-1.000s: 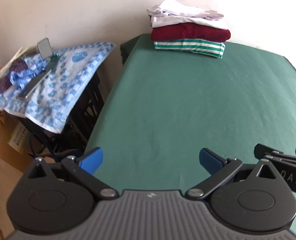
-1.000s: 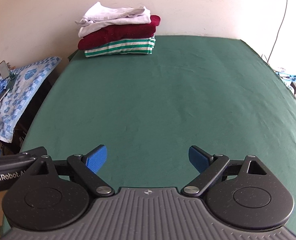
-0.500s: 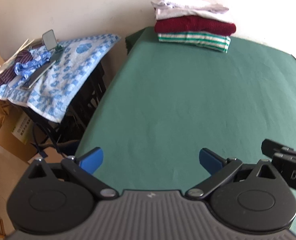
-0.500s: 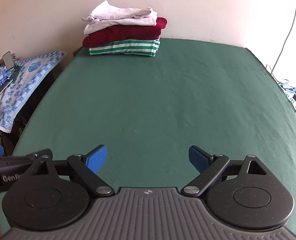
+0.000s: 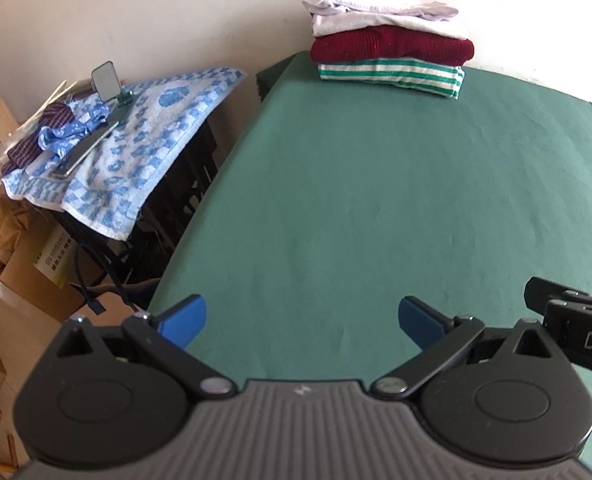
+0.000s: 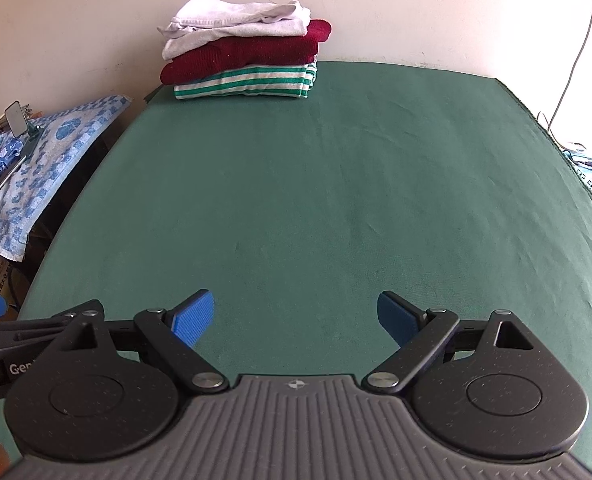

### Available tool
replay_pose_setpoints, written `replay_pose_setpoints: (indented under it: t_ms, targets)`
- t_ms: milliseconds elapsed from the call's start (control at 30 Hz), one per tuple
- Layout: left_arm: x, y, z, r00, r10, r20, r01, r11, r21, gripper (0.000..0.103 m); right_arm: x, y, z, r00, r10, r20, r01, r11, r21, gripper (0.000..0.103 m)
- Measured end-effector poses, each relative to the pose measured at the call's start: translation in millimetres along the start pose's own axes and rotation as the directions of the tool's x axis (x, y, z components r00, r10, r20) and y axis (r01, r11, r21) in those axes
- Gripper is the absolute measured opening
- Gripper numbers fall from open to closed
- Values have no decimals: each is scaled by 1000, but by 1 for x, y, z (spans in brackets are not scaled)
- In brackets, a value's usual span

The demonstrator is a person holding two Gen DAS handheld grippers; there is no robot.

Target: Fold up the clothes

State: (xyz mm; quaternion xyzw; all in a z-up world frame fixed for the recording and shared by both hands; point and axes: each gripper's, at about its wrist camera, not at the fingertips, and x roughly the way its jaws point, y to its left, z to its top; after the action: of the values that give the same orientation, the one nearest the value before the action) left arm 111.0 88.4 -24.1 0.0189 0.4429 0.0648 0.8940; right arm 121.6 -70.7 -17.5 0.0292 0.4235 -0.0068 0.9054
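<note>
Clothes are sitting already folded in a stack [image 6: 243,56] at the upper middle of the right wrist frame, against the wall at the far edge of the green table [image 6: 336,200]: a green-and-white striped garment [image 6: 247,84] is lying at the bottom, a dark red knit [image 6: 247,54] is resting on it, and a pale grey garment [image 6: 235,20] is topping the pile, a little rumpled at its left end. In the left wrist frame the same stack is showing at the upper right. No unfolded garment is lying on the green cloth in either view, so you are looking at three pieces done and nothing in hand; whether more are waiting is something these views are not settling. At the upper left of the left wrist frame, a blue-patterned towel [image 5: 135,152] is draping over a dark side rack [image 5: 183,184], with a crumpled blue cloth [image 5: 71,136] and a striped dark fabric [image 5: 31,140] lying on it; those may be your next pieces, though that is only a guess. You are holding the left gripper [image 5: 302,318] with its blue pads spread wide and grasping nothing, low over the near edge of the table. You are carrying the right gripper [image 6: 296,316] likewise released and empty, at the bottom of its frame, just beside the left one.
</note>
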Motion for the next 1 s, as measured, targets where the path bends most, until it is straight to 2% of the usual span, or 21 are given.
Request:
replay_pose_setpoints:
  t_ms: [433,1000]
  targets:
    - [8,5,2,1000,-14,-21,14,1000,17,102,3,4,0,1000,-22,-11,23,1000,19,91]
    - [15,16,12,999,-38,-5,38,999,30,102,9,12,4,999,-33,-10,34,999,31,91]
